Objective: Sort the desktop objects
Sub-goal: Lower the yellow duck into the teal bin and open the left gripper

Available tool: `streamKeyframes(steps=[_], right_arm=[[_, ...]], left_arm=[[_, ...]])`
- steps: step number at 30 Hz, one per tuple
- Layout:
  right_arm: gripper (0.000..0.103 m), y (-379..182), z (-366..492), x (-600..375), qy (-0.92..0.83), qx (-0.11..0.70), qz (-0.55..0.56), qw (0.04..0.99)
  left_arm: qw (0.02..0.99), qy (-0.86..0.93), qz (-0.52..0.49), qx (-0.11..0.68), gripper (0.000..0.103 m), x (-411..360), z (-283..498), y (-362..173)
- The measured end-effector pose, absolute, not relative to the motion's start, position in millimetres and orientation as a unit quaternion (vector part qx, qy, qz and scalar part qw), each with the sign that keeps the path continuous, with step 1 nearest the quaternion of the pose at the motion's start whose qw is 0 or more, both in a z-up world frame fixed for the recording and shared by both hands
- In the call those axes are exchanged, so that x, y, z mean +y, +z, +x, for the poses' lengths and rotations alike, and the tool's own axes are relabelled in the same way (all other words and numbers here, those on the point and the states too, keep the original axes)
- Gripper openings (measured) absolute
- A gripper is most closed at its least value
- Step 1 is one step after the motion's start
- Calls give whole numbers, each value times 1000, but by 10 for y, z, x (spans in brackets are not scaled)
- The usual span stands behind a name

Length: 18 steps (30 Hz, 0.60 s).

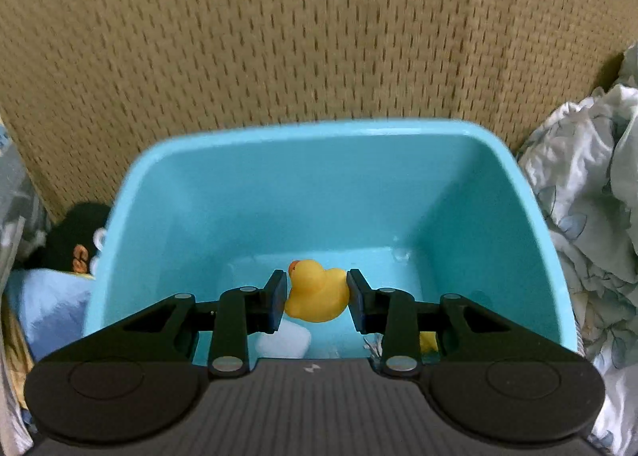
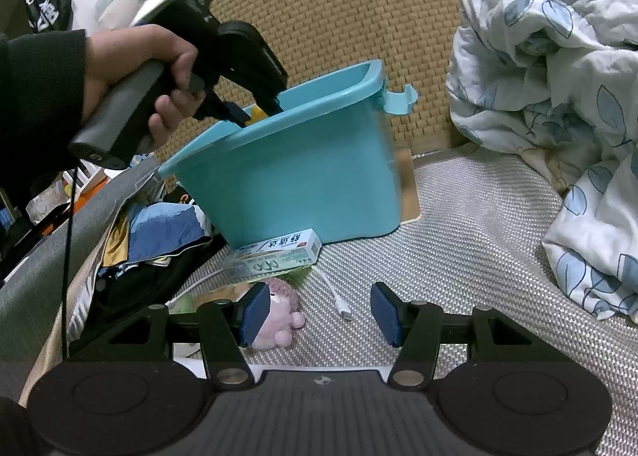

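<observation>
Jaws of the left gripper (image 1: 317, 298) pinch a rubber duck (image 1: 317, 290) across its body, inside the blue bin (image 1: 530, 192). It looks light, squashy and slick, so mid-body suits. Right gripper (image 2: 319, 314) jaws gape empty over a pink plush (image 2: 281, 314) and white cable (image 2: 339, 302).

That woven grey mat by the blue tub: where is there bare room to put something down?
The woven grey mat is bare between the turquoise plastic tub and the leaf-print white quilt. It is crowded left of that: a white toothpaste box, white charging cable and pink plush toy near the open right gripper.
</observation>
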State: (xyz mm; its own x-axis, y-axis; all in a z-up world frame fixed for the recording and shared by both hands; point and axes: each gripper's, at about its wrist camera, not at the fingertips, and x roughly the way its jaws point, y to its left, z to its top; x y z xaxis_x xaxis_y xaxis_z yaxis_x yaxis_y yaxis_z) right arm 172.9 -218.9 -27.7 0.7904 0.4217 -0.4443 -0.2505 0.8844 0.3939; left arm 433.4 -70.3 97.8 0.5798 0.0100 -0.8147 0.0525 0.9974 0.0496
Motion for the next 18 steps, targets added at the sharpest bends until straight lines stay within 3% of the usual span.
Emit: streamKeyframes(steps=[18], right_arm=[[60, -263, 1762, -2278, 175, 268, 183, 930]], left_arm=[[827, -48, 34, 559, 36, -755, 4567, 637]])
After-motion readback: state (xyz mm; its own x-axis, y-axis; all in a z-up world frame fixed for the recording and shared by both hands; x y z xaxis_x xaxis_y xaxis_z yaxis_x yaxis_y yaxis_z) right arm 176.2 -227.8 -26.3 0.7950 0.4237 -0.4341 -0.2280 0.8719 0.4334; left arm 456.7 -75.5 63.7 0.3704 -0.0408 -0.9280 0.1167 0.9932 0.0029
